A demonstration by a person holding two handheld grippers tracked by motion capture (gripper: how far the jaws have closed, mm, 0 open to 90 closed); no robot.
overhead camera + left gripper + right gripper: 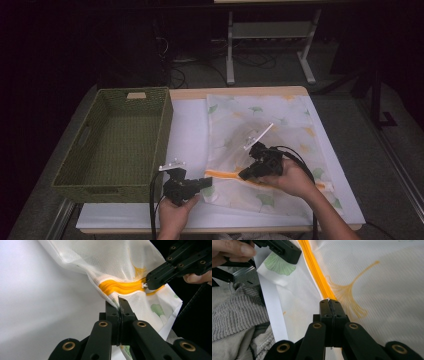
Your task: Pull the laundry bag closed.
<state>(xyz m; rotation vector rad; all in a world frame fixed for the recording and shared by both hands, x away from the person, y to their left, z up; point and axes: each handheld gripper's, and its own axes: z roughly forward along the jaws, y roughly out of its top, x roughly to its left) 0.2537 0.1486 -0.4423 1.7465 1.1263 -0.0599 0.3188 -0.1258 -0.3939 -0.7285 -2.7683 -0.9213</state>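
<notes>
Holding, high view: my left gripper (207, 182) is clamped on the near-left corner of the mesh bag (270, 125), which lies flat on the white table (187, 135) right of the green basket (117, 140); my right gripper (243, 174) is closed at the orange zipper (225, 173).
Risk, high view: if I drag the right one along faster than the left one anchors, I judge the whole bag slides instead of the zipper running.
Holding, left gripper view: my jaws are shut on the bag's hem (117, 303) just below the zipper (120, 286); the right gripper (156, 282) sits at the small white pull (143, 285).
Risk, left gripper view: the bite is thin, only an edge of cloth, so it could slip free under tension; the bunched mesh could also catch in the teeth.
Holding, right gripper view: my jaws are pressed together at the zipper (317, 267); what lies between them I cannot tell.
Risk, right gripper view: the pull may pop out.
</notes>
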